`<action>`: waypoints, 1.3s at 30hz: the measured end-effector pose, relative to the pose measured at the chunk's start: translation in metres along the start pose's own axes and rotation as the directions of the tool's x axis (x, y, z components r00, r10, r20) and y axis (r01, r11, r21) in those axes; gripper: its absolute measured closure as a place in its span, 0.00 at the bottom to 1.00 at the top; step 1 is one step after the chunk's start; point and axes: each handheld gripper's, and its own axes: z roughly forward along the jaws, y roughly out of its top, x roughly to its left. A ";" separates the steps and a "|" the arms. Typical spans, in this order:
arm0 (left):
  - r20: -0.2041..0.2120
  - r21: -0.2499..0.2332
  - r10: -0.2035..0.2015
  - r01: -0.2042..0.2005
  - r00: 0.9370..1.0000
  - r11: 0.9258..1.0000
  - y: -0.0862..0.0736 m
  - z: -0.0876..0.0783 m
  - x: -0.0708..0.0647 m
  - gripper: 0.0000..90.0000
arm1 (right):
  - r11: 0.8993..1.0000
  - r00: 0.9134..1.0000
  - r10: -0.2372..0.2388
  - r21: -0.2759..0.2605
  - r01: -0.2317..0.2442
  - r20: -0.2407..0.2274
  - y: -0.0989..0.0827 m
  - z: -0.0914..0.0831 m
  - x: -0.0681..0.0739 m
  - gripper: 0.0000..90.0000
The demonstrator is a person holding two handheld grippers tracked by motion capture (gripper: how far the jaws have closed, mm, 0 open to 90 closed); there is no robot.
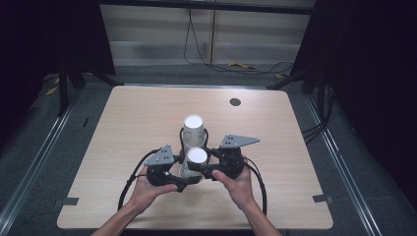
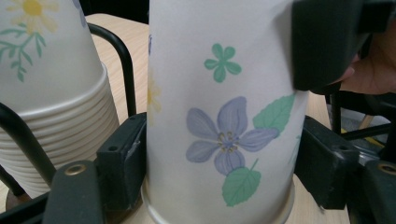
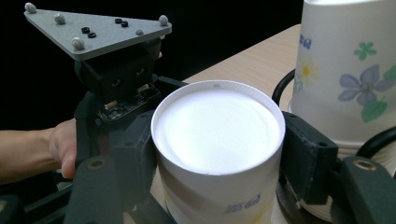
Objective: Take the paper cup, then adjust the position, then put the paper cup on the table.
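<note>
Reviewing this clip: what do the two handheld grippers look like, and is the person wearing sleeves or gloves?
Both the left gripper and the right gripper are black, blocky units with square jaw pads, each topped by a grey three-cornered plate with small studs. A black cable loops back from each. The forearms and hands are bare: no sleeves, no gloves.

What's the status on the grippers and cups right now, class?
Left gripper and right gripper both shut on upside-down single cup. Cup stack in its black wire holder just behind. Nothing blocking.
</note>
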 end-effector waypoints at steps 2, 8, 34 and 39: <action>0.004 -0.004 0.005 -0.005 1.000 1.000 -0.001 0.001 0.000 0.31 | 1.000 1.000 0.010 0.005 -0.010 -0.009 -0.001 0.000 -0.003 0.37; -0.002 -0.012 -0.009 0.009 1.000 1.000 0.000 -0.003 0.001 0.31 | 0.999 1.000 0.018 0.029 -0.018 0.006 -0.002 0.002 -0.003 0.27; -0.036 0.045 -0.029 0.031 0.999 0.998 0.001 -0.025 0.018 0.32 | 1.000 0.998 0.024 -0.012 -0.023 0.059 0.001 -0.022 -0.013 0.19; -0.044 0.068 -0.027 0.030 0.999 0.997 0.002 -0.028 0.020 0.32 | 1.000 0.998 0.013 0.015 -0.014 0.066 -0.001 -0.026 -0.016 0.18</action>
